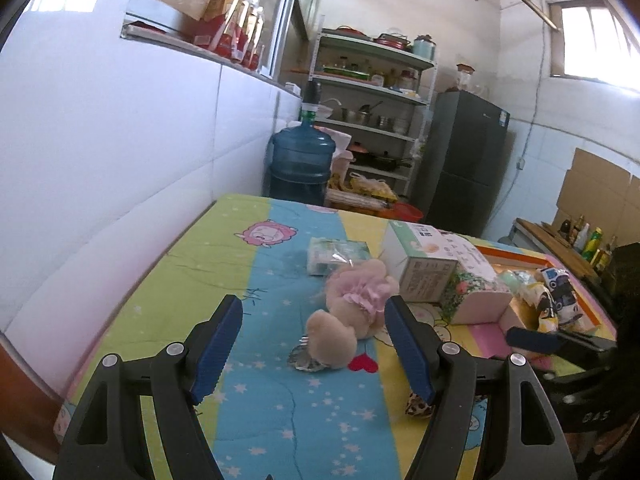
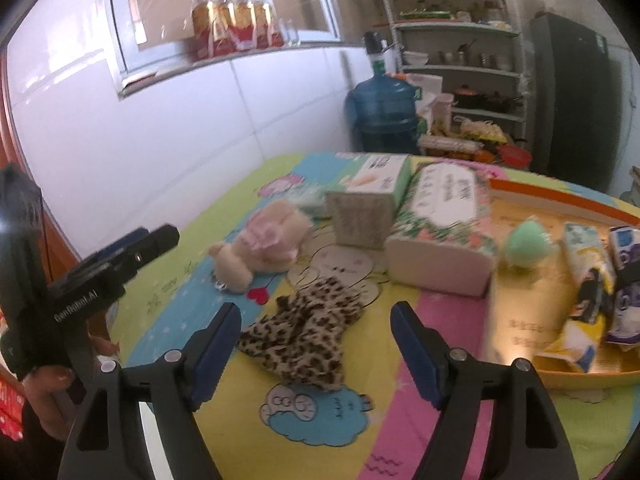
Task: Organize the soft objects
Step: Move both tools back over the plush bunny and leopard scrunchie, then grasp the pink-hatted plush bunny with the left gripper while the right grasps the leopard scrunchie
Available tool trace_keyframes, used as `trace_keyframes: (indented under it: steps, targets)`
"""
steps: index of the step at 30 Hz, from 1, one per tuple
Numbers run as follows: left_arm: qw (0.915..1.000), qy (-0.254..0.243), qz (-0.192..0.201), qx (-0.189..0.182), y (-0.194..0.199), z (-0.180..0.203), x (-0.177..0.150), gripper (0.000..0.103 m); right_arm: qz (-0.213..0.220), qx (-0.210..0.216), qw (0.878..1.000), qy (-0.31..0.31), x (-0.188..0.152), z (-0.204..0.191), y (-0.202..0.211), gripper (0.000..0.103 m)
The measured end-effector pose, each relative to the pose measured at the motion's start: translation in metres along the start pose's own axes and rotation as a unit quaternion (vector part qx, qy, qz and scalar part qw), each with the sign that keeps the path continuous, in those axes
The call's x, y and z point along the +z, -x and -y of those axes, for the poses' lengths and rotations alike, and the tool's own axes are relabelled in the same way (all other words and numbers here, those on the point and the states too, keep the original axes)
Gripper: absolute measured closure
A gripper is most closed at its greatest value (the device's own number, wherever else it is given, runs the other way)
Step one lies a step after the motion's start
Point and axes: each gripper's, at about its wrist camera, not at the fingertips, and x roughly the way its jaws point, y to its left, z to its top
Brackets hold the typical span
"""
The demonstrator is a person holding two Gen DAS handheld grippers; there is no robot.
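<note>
A beige plush toy (image 1: pixel 348 308) with a pink frill lies on the cartoon-print tablecloth (image 1: pixel 224 264). My left gripper (image 1: pixel 315 308) hovers just in front of it, open, with nothing between its pads. A leopard-print cloth (image 2: pixel 304 336) lies crumpled nearer the front, and my right gripper (image 2: pixel 316 312) stands open over it without touching it. The plush toy (image 2: pixel 260 248) lies beyond the cloth to the left. The left gripper (image 2: pixel 156 240) shows side-on at the left, held by a hand (image 2: pixel 48 384). Only a corner of the cloth (image 1: pixel 418 406) peeks out in the left wrist view.
A green-and-white box (image 2: pixel 372 200) and a floral tissue pack (image 2: pixel 440 232) stand behind the cloth. An orange tray (image 2: pixel 520 196) at the right holds a green soft lump (image 2: pixel 524 246) and several packets. A small tissue pack (image 1: pixel 336 254) lies beyond the toy. White wall on the left.
</note>
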Motion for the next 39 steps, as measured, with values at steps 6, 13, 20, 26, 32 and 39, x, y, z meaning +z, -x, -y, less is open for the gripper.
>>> trace_keyframes:
  steps: [6,13,20,26,32,39]
  targets:
    - [0.9991,-0.034,-0.011,-0.024,-0.008,0.002,-0.002,0.028,-0.021,0.003,1.000,0.003,-0.004,-0.006,-0.020,0.026]
    - [0.9935,-0.092,-0.031,-0.060,-0.030,0.017,0.001,0.028,-0.035,0.004,0.999,-0.008,-0.005,-0.004,-0.037,0.026]
    - [0.9849,-0.135,-0.082,-0.071,-0.071,0.027,0.005,0.028,-0.049,0.005,0.999,-0.010,-0.005,-0.001,-0.050,0.026]
    - [0.9801,-0.139,-0.115,-0.083,-0.094,0.030,0.003,0.028,-0.054,0.009,0.998,-0.019,-0.003,0.004,-0.056,0.026]
    - [0.9771,-0.139,-0.123,-0.104,-0.095,0.032,0.001,0.044,-0.062,0.011,0.998,-0.020,-0.003,0.007,-0.063,0.026]
    - [0.9746,-0.133,-0.146,-0.105,-0.103,0.030,0.000,0.046,-0.063,0.010,0.998,-0.016,-0.002,0.006,-0.066,0.026]
